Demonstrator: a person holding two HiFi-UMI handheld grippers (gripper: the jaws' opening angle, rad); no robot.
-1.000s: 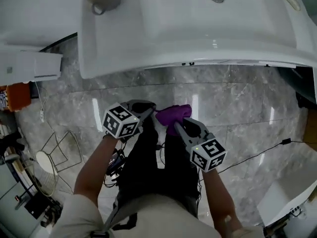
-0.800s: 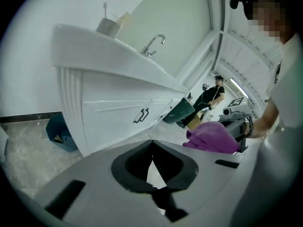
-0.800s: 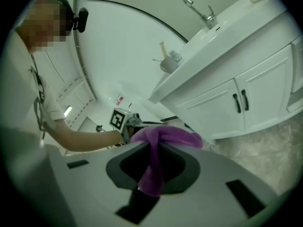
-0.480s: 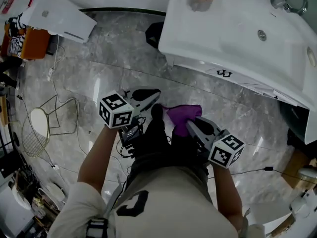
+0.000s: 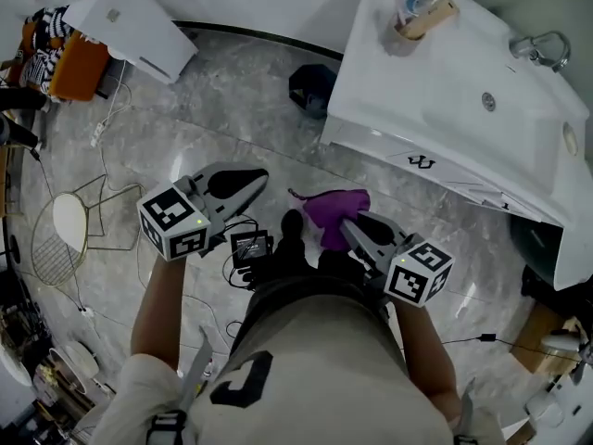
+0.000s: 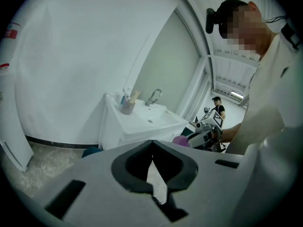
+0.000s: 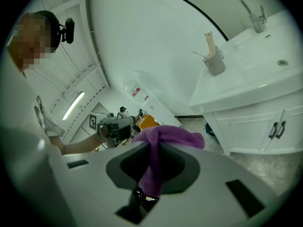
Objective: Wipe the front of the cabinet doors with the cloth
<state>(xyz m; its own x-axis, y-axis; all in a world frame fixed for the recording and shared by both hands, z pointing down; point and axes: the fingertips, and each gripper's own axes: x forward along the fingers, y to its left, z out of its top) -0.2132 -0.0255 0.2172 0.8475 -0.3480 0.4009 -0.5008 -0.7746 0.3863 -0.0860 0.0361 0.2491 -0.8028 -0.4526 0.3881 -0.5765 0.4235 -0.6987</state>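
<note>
Close to the person's body, the right gripper (image 7: 154,145) is clamped on a purple cloth (image 7: 165,137), which bunches over the jaw tips and hangs down between them. The left gripper (image 6: 152,143) beside it has its jaws pressed together with nothing in them. Both hang over the grey marble floor (image 5: 232,109), apart from the white cabinet doors (image 7: 258,126), so the cloth touches neither door; above the doors sits a white sink (image 5: 463,91) with a faucet (image 5: 542,49) and a cup (image 5: 412,26) on top.
</note>
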